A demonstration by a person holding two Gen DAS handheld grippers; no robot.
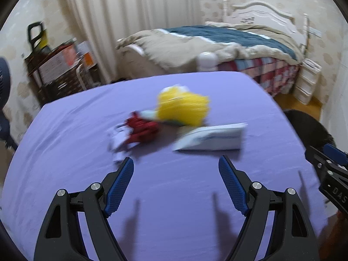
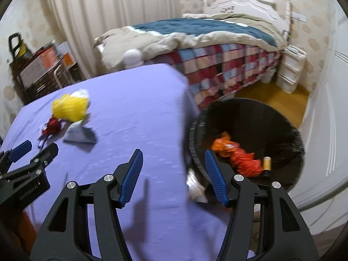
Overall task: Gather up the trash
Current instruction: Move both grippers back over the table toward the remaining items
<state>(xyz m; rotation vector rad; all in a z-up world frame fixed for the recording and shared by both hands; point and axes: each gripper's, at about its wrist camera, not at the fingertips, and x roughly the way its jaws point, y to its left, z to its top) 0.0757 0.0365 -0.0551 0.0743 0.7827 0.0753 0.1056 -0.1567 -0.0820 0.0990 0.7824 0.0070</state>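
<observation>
Lying flat | white carton [image 1: 212,138] | long axis left-right across purple tablecloth [image 1: 174,195]

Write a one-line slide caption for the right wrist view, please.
Open right gripper over purple table; orange wrapper already in black bin; yellow, red and white trash remains.

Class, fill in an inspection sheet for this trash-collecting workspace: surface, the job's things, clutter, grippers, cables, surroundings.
Surface: table under a purple cloth, slightly creased.
Job's things: crumpled yellow plastic bag, crumpled red wrapper and flat white paper packet clustered on the cloth; black round trash bin beside the table holds an orange crumpled bag and a small yellow can.
Clutter: nothing seen.
Grippers: left gripper open, empty; right gripper open, empty.
Cables: nothing seen.
Surroundings: bed with blue-and-beige quilt, cream curtains, dark shelf of boxes.
</observation>
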